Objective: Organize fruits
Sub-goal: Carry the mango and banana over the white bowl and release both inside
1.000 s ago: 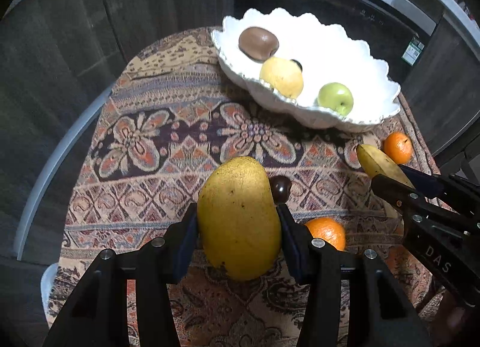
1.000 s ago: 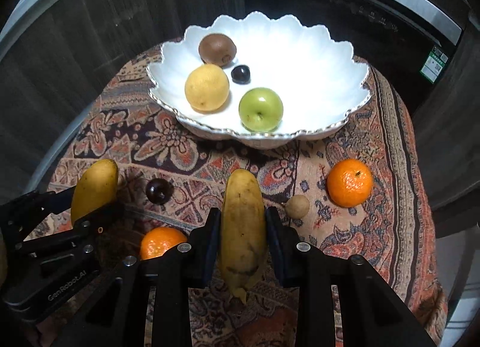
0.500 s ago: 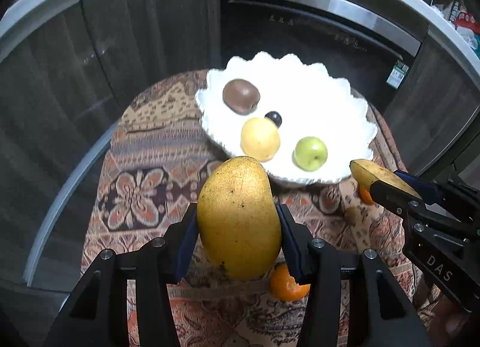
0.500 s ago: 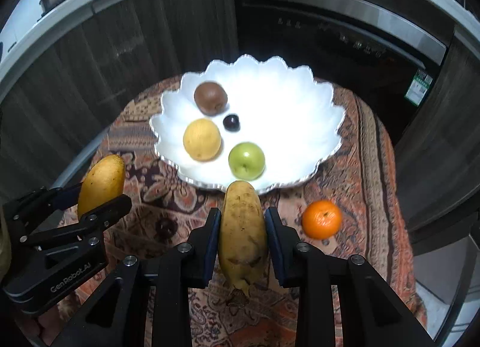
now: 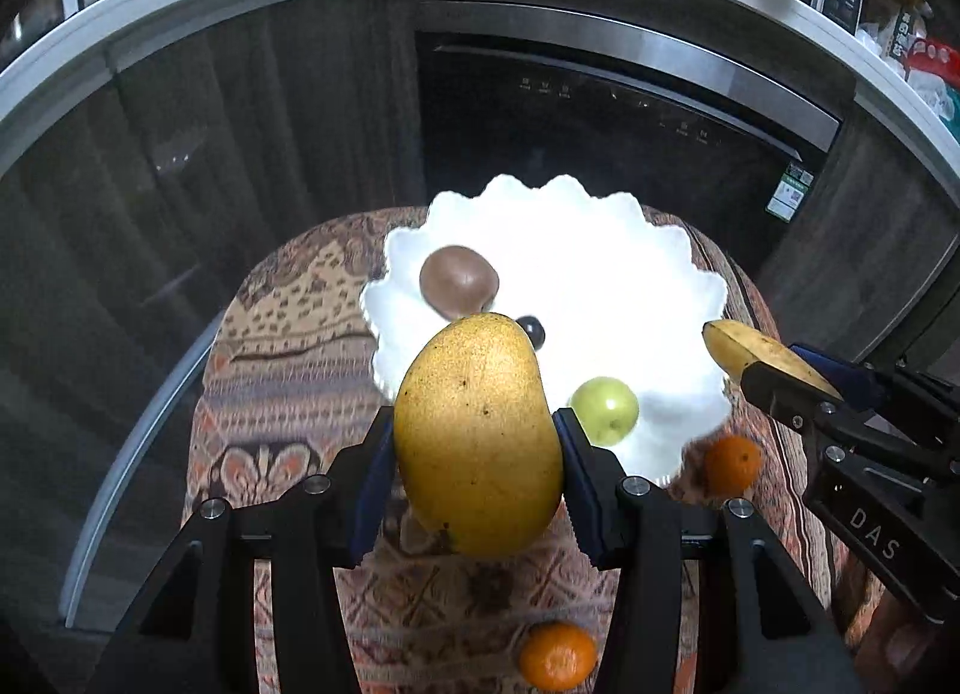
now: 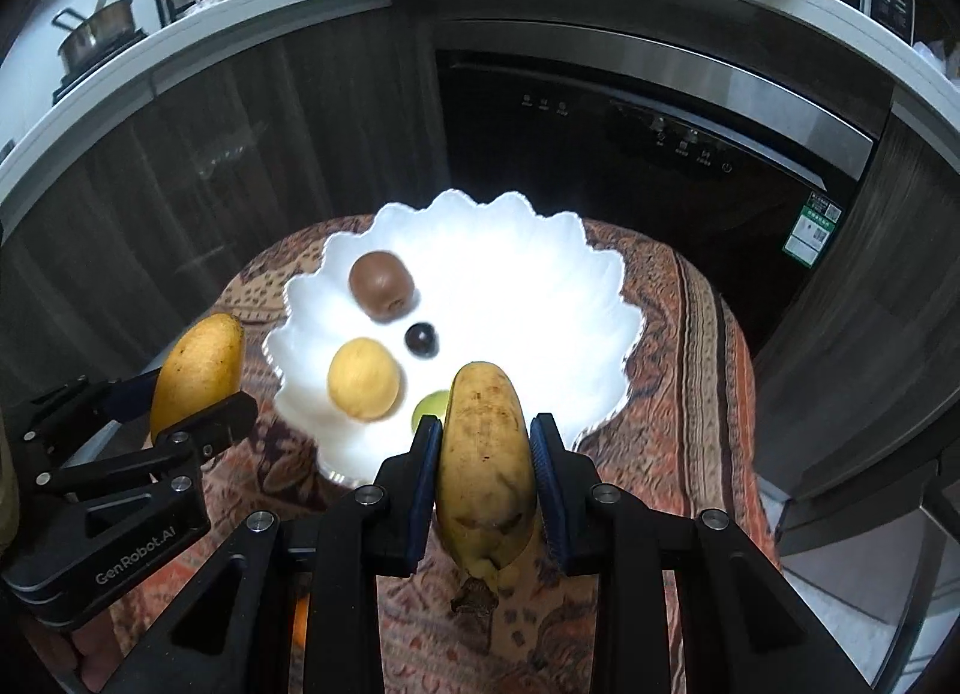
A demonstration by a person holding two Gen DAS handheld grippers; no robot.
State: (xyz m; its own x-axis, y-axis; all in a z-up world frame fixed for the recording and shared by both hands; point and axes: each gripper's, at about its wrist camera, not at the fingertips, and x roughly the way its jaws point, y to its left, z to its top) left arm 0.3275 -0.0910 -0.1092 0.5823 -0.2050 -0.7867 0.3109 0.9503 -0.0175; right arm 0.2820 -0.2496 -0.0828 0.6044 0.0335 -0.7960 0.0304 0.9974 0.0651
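Left jaws clamp mango (image 5: pixel 478 436), right jaws banana (image 6: pixel 485 466) (both lengthwise, tips bowlward).

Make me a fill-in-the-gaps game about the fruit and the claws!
1. The left claw holds a ____.
2. The right claw holds a ____.
3. The green apple lies in the white ____.
4. The two oranges lie on the patterned ____.

Missing words: mango, banana, bowl, cloth
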